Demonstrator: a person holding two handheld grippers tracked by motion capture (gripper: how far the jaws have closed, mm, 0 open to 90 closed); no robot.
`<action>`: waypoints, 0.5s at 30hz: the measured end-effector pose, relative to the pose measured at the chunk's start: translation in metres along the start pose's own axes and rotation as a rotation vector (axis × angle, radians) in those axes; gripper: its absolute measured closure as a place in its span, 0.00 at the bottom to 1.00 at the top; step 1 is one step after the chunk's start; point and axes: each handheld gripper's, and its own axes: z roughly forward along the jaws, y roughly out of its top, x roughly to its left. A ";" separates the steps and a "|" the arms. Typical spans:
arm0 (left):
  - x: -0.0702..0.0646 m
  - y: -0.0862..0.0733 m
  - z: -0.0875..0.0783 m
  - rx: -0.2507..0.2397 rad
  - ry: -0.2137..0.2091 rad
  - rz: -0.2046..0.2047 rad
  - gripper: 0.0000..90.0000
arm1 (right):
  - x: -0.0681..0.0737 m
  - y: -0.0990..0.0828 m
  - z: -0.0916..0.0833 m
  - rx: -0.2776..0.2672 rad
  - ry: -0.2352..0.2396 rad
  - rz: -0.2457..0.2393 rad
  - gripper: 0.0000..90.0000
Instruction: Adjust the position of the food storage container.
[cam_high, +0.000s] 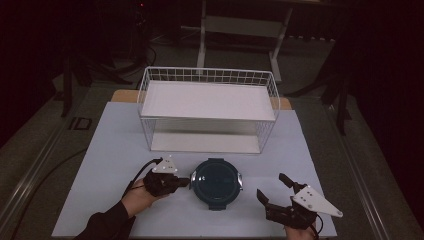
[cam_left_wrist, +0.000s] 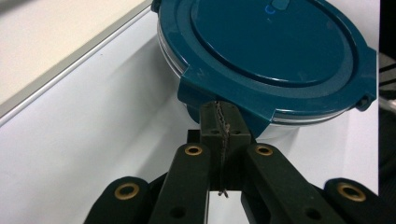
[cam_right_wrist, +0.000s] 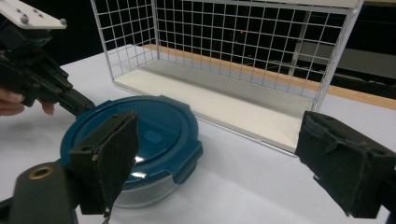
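A round container with a teal lid sits on the white table, just in front of a white wire rack and between the two grippers. The left gripper has its jaws pressed together with nothing between them, and their tips rest against the latch tab on the lid's near edge, as the left gripper view shows. The right gripper sits near the table's front edge, apart from the container, its jaws spread wide and holding nothing
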 end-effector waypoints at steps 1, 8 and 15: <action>0.000 0.000 0.000 0.000 0.000 0.000 1.00 | 0.000 0.000 0.000 0.000 0.000 0.000 0.14; -0.003 0.006 0.009 -0.003 -0.018 0.015 1.00 | 0.002 0.000 0.002 0.005 0.013 -0.005 0.14; -0.004 0.010 0.014 -0.005 -0.022 0.019 1.00 | 0.002 0.000 0.003 0.011 0.016 0.000 0.14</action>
